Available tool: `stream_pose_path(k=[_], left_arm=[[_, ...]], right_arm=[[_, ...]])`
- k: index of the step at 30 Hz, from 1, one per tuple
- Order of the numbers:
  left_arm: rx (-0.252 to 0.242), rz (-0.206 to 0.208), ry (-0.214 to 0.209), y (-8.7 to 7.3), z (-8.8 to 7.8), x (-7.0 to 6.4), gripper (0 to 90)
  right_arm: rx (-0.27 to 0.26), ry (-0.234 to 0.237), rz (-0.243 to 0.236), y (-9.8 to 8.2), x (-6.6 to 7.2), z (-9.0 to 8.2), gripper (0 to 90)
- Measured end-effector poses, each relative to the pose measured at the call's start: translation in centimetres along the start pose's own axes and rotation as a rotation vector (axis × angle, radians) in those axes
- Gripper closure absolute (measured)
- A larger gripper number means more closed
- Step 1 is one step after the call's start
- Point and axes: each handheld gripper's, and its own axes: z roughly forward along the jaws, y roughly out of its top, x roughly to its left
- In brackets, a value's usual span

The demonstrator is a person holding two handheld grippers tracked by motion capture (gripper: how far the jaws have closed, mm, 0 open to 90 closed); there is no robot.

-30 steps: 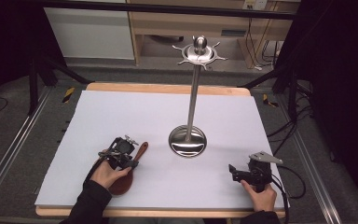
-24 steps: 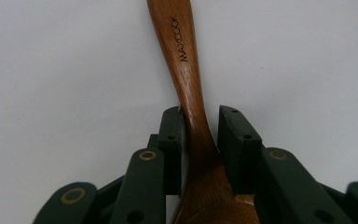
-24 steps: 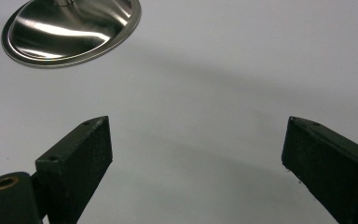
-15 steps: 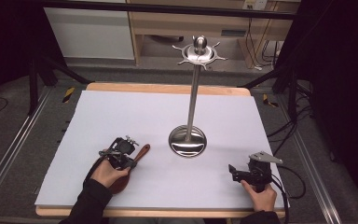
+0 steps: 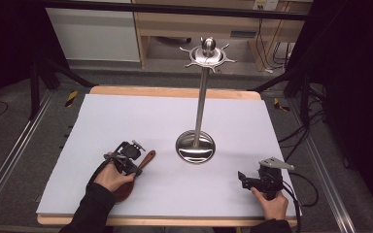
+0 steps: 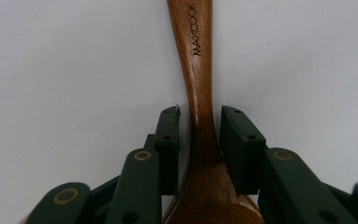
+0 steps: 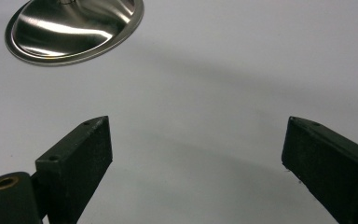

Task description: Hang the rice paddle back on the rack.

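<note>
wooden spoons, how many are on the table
1: the wooden spoon lies on the white table, near its front left, its handle between the left gripper jaws; its bowl sits partly under that hand.

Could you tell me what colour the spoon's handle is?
Warm reddish-brown wood; the spoon shows best in the left gripper view.

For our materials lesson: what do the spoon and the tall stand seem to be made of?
Spoon: apparently wood, smooth reddish-brown, lightly glossy; grain shows and lettering is marked into the handle. Stand: likely polished metal, perhaps steel; its round base mirrors light.
</note>
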Motion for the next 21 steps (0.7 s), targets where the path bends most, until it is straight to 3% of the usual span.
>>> stream_pose_path(k=[5, 7, 12, 21], left_arm=[[0.030, 0.006, 0.020, 0.3, 0.0, -0.3, 66.5], [0.038, -0.010, 0.018, 0.5, 0.1, -0.3, 67.8], [0.082, -0.017, 0.023, 1.1, 0.1, -0.4, 75.1], [0.057, -0.012, -0.001, 0.8, 0.0, -0.2, 76.2]], right_arm=[[0.001, 0.001, -0.004, 0.0, 0.0, 0.1, 8.8], [0.002, 0.002, -0.004, 0.0, 0.0, 0.1, 8.8], [0.007, 0.002, -0.003, 0.0, 0.0, 0.1, 8.8], [0.011, 0.013, 0.002, 0.0, -0.1, 0.1, 8.8]])
